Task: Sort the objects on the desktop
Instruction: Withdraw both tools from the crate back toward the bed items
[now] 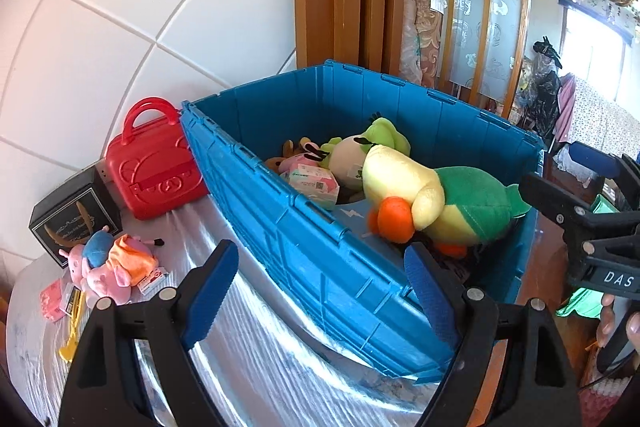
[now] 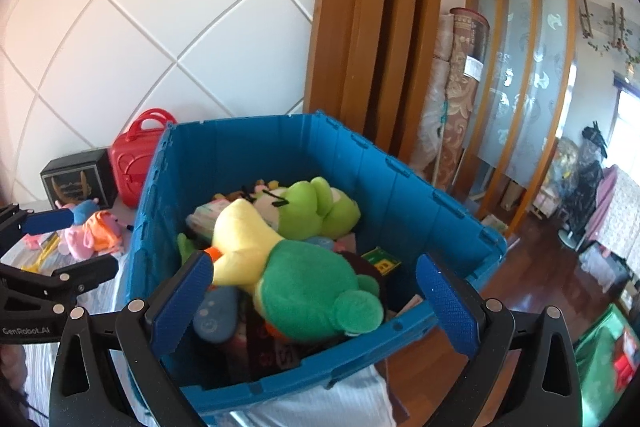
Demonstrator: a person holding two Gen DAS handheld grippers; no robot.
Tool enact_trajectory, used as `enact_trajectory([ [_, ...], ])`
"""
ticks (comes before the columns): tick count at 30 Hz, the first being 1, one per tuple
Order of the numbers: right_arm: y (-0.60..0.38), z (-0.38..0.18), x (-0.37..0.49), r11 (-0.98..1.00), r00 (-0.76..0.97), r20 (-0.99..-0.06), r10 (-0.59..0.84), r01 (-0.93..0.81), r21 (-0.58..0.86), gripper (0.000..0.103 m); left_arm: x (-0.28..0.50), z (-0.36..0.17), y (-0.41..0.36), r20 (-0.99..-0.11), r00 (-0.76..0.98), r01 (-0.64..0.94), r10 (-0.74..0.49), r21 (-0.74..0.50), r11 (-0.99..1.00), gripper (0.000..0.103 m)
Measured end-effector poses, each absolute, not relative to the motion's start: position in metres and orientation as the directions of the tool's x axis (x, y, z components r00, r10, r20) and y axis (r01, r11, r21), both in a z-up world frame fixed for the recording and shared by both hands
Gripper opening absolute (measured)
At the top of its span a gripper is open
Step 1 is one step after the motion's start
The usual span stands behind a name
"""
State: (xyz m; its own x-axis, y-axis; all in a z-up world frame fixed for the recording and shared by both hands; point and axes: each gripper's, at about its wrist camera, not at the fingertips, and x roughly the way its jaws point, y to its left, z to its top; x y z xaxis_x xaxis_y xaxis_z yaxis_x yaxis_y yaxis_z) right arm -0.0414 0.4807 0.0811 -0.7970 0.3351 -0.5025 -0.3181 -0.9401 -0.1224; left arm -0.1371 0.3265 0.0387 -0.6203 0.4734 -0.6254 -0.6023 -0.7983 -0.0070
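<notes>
Right now, on the left wrist view, my left gripper (image 1: pixel 316 287) is spread wide with nothing between its pads, straddling the near wall of the bin (image 1: pixel 320 259) at lower centre. Inside, right of centre, the duck (image 1: pixel 436 199) lies on the other toys, so I judge it sorted. At the left edge the pink plush (image 1: pixel 108 263) lies on the table (image 1: pixel 256 359), with the black box (image 1: pixel 72 215) and red case (image 1: pixel 154 167) above it. I read those as what's left, and this gripper looks nearest to them.

On the right wrist view, my right gripper (image 2: pixel 312 299) is also spread and empty, hanging over the bin's near rim at lower centre, the duck just beyond its pads. That looks like a release pose to me. The frog (image 2: pixel 320 207) lies behind the duck, mid-frame.
</notes>
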Motion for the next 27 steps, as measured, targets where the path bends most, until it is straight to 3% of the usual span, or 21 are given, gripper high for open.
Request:
enact_trajectory([
  [13, 0.410, 0.066, -0.036, -0.964, -0.803, -0.540, 0.252, -0.255, -0.071, 0.103, -0.137, 0.020, 0.234, -0.641, -0.684, -0.469, 0.348, 0.021, -0.883, 0.085],
  [27, 0.313, 0.047, -0.086, -0.998, -0.812, -0.580, 0.067, -0.045, -0.053, 0.103, -0.158, -0.004, 0.118, -0.657, -0.725, -0.281, 0.205, 0.011, -0.960, 0.085],
])
